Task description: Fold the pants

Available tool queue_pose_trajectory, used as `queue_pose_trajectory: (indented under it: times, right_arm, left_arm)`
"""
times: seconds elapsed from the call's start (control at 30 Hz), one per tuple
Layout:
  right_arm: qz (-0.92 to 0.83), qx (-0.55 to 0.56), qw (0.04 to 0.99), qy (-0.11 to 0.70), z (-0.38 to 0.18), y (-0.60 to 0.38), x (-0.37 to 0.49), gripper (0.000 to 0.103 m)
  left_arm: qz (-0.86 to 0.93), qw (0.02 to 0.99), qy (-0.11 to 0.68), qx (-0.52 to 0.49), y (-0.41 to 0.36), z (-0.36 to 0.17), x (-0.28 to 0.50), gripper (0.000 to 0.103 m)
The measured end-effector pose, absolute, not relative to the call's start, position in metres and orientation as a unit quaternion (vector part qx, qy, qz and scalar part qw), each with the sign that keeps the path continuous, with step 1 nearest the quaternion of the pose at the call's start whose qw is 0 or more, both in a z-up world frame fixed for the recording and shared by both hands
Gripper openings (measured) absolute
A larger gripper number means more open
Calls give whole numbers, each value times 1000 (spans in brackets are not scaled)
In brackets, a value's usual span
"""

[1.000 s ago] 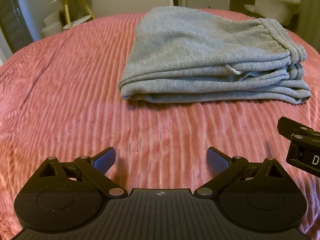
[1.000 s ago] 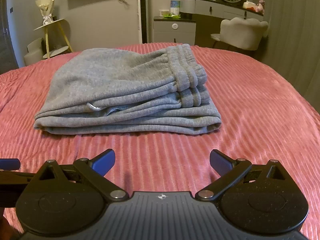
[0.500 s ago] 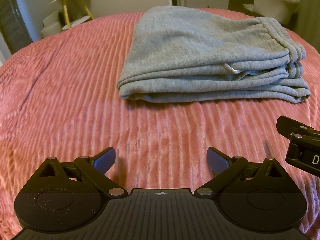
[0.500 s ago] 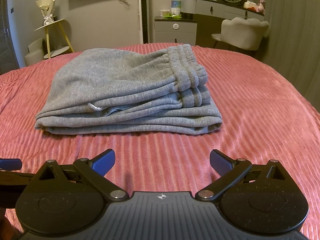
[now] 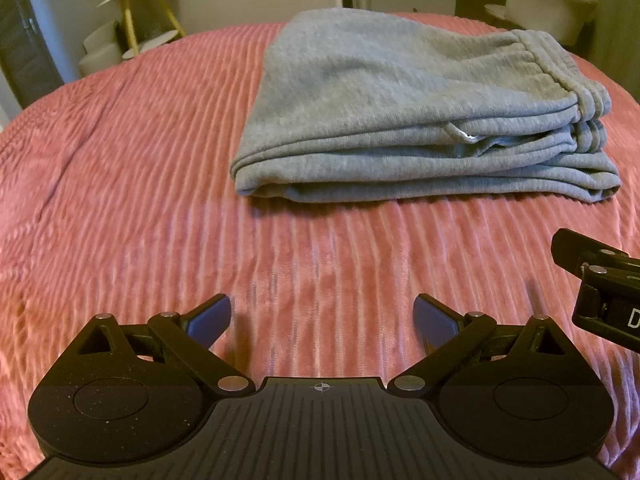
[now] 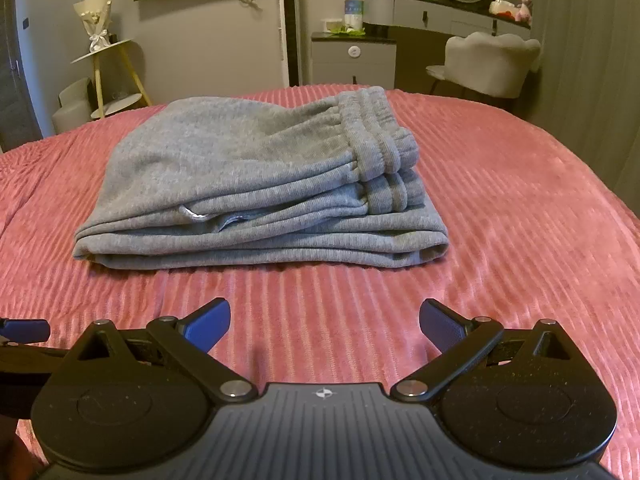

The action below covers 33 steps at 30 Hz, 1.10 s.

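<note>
1. Nearest to me, the left gripper [image 5: 322,318] has its blue-padded tongs spread wide apart with nothing between them, held low over the pink ribbed plush bedspread [image 5: 120,200], on the near side of the pants and clear of them.
2. The right gripper [image 6: 325,320] is the same: tongs apart, empty, on the near side of the pants. In the left wrist view its black frame shows at the right edge, so I judge the two tools sit just beside each other.
3. Beyond both, the grey fleece sweatpants [image 6: 256,184] lie on the bedspread as a compact stack of several layers, with the ribbed elastic waistband [image 6: 380,140] on top at the stack's right end and the rounded fold at its left end.
4. A small pale tab, perhaps a label or drawcord end, pokes out of the near edge of the pants; I cannot tell which.
5. My read: the fold looks essentially finished, so the step in hand is backing off cleanly or a last tidy.
6. To do that well I would keep both pairs of tongs apart and lift straight away from the pants, not sweep sideways, since a pad catching the near edge would peel the layers open.
7. If I tidy, I would only press the top layer flat near the waistband, not pinch it.
</note>
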State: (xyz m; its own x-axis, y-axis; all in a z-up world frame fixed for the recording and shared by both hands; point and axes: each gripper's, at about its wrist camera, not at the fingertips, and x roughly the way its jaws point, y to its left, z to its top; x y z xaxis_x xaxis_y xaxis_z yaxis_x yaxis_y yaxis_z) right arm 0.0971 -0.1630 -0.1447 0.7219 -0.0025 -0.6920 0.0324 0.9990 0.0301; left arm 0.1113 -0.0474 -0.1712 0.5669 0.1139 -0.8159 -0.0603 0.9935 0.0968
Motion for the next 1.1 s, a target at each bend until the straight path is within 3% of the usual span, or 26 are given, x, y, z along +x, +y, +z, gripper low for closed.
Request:
queue_pose_trajectory:
  times: [1.1]
  right_arm:
    - [-4,28,926,376,-146,-166,99,101]
  left_arm:
    - [48,882,467,31,-47,-174,113,101]
